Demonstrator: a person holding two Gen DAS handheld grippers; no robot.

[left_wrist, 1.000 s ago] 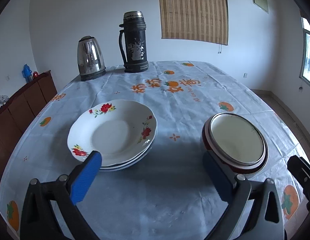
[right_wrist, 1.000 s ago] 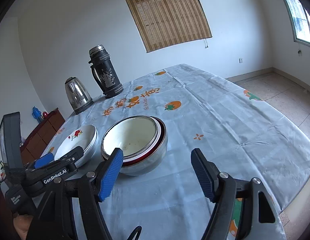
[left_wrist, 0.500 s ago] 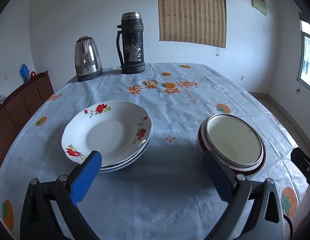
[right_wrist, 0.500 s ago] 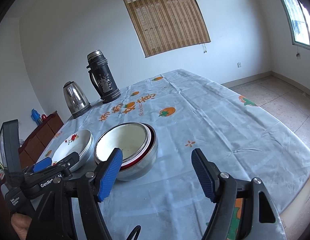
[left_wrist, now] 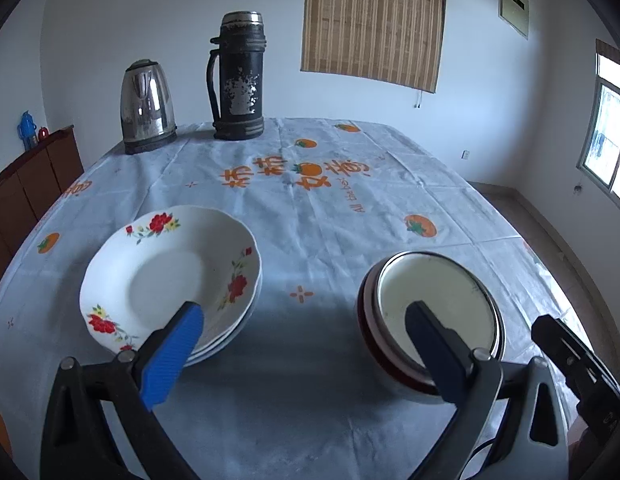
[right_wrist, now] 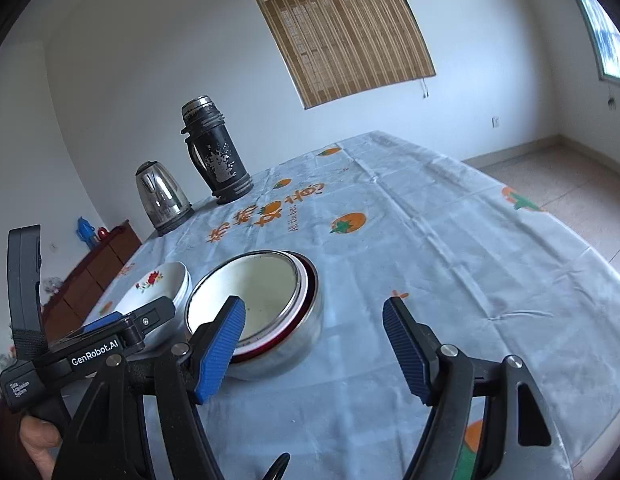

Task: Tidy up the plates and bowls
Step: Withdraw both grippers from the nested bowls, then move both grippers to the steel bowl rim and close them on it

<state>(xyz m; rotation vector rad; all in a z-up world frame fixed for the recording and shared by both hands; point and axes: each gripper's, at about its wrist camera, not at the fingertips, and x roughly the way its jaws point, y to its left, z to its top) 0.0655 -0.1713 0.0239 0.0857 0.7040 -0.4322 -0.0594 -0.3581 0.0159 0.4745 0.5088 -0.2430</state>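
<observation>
A stack of white plates (left_wrist: 166, 276) with red flowers lies on the tablecloth at the left. To its right stand nested metal bowls (left_wrist: 430, 300) with a red rim and a cream inside. My left gripper (left_wrist: 306, 312) hangs open above the cloth, in front of the gap between the two stacks, with nothing in its jaws. From the right wrist, the bowls (right_wrist: 258, 288) and the plates (right_wrist: 158, 284) lie left of centre. My right gripper (right_wrist: 314, 316) is open and empty, and its left blue pad overlaps the bowls' near rim in the picture.
A steel kettle (left_wrist: 148, 106) and a tall black thermos (left_wrist: 238, 76) stand at the table's far end. A dark wooden cabinet (left_wrist: 26, 184) lines the left wall. The table's right edge (right_wrist: 570, 248) drops to a tiled floor. A hand (right_wrist: 38, 444) holds the left gripper's body.
Both grippers drew back from the dishes and tilted up a little; the plates and bowls now sit lower in both views. Both jaws stayed open, and nothing on the table moved.
</observation>
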